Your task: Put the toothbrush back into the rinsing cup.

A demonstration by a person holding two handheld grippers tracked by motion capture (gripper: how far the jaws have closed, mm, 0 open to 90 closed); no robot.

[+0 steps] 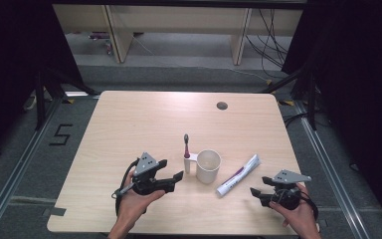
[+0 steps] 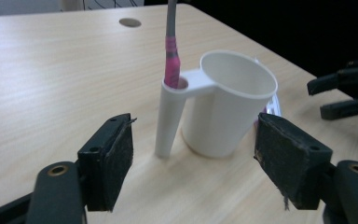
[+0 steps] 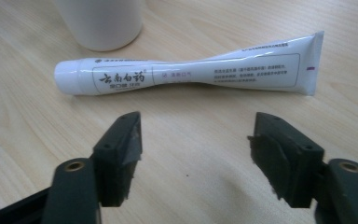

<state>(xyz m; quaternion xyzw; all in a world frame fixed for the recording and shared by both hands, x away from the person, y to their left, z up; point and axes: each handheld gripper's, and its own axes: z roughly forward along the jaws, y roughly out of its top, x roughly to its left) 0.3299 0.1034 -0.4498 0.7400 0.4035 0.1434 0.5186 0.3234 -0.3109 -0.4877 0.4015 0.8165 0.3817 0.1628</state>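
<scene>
The left gripper (image 2: 193,163) had its jaws apart, nothing between them, facing the white plastic cup (image 2: 228,105) at frame centre, whose side holder carried an upright pink-and-grey toothbrush (image 2: 171,60). The right gripper (image 3: 196,154) had its jaws apart too, short of the white toothpaste tube (image 3: 186,74) lying across the pale wooden worktop (image 1: 144,124).

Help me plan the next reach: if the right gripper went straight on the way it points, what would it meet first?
Probably the toothpaste tube, lying crosswise ahead of the open right gripper on the table; the white cup stands beyond its capped end.
</scene>
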